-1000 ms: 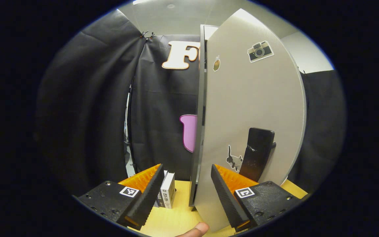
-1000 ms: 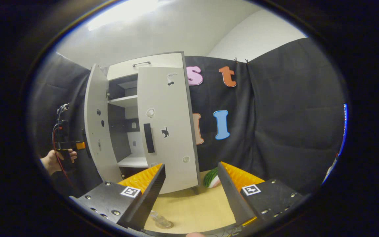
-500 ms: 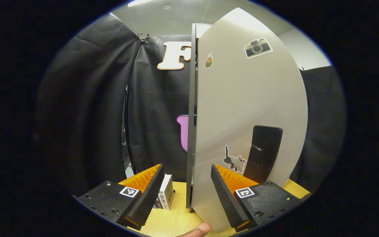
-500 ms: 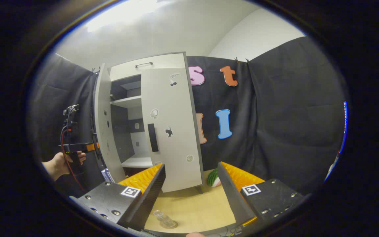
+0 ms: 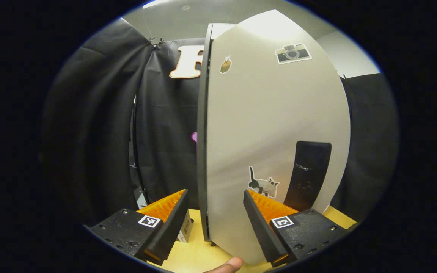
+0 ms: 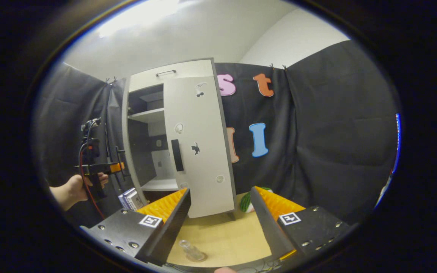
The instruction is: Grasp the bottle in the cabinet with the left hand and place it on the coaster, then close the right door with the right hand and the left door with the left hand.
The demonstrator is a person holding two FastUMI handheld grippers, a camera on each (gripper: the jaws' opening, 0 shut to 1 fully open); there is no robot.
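Observation:
The grey left door (image 5: 275, 125), with camera and cat stickers and a black handle (image 5: 307, 174), stands close in the left gripper view. My left gripper (image 5: 214, 197) is open astride the door's hinge-side edge, its right finger against the outer face. In the right gripper view the same gripper (image 6: 117, 167), held by a hand, sits at the left door (image 6: 126, 151), which appears edge-on. The right door (image 6: 199, 151) covers the cabinet's right half. The clear bottle (image 6: 191, 251) stands on the table below my open right gripper (image 6: 220, 223); I cannot make out the coaster.
White boxes (image 6: 129, 198) stand left of the cabinet base, also seen as a box (image 5: 183, 231) behind my left finger. A green striped object (image 6: 247, 201) lies right of the cabinet. The wooden table (image 6: 226, 239) stretches in front. Shelves (image 6: 146, 115) show inside the cabinet.
The left door has swung toward the cabinet, pushed by my left gripper, and now looks edge-on from the right. The right gripper has stayed open and nearly still.

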